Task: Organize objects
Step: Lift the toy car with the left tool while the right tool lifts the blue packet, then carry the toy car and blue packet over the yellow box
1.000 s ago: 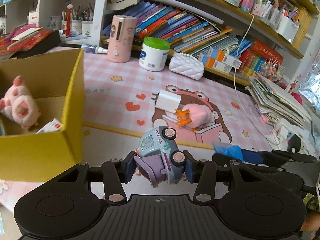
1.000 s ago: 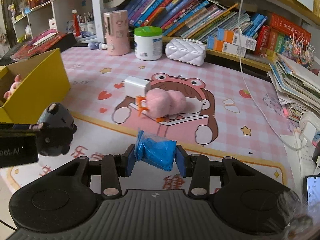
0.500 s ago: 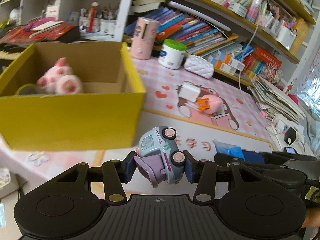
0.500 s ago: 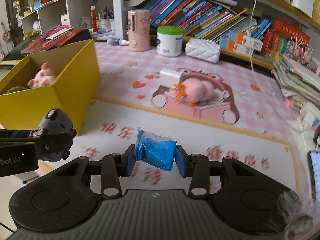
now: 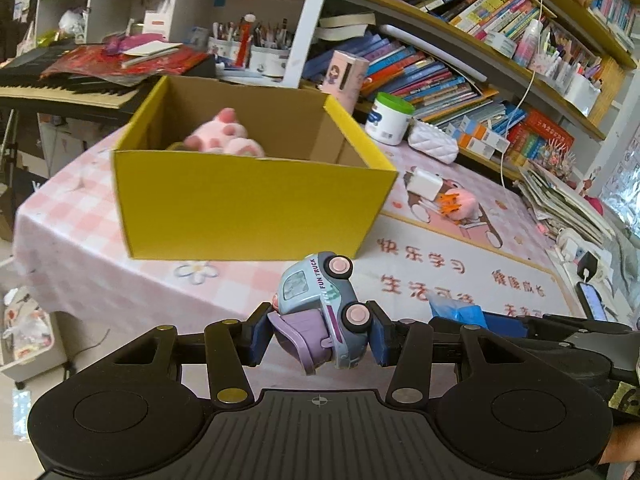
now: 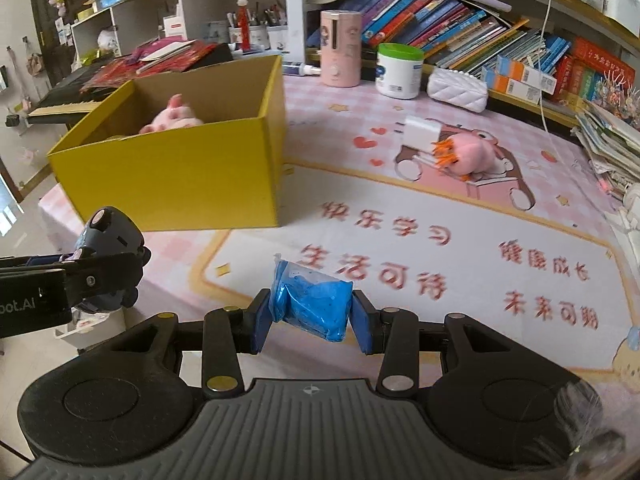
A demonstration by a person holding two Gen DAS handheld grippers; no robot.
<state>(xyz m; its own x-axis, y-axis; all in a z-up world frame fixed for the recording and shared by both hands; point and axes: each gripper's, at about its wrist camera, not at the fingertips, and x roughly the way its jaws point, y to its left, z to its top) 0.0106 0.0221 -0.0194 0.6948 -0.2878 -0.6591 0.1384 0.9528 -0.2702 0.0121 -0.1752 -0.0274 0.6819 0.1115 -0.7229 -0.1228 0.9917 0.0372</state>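
My left gripper (image 5: pixel 318 338) is shut on a blue-and-purple toy truck (image 5: pixel 324 308), held in the air near the table's front edge; it also shows in the right wrist view (image 6: pixel 108 240). My right gripper (image 6: pixel 312 322) is shut on a blue bag of clay (image 6: pixel 310 306), also seen in the left wrist view (image 5: pixel 456 312). The open yellow box (image 5: pixel 248 200) (image 6: pixel 180 176) stands on the table ahead and to the left, with a pink plush (image 5: pixel 220 136) (image 6: pixel 172 118) inside. A white charger (image 6: pixel 420 132) and a pink plush with orange frills (image 6: pixel 470 152) lie on the mat.
At the back stand a pink tumbler (image 6: pixel 340 48), a green-lidded white jar (image 6: pixel 398 70) and a white quilted pouch (image 6: pixel 456 90) before shelves of books. A paper stack (image 6: pixel 608 136) lies at the right edge. A keyboard (image 5: pixel 60 88) is behind the box.
Both grippers have pulled back and up from the table with their objects. The yellow box now sits ahead in full view and the mat looks farther away.
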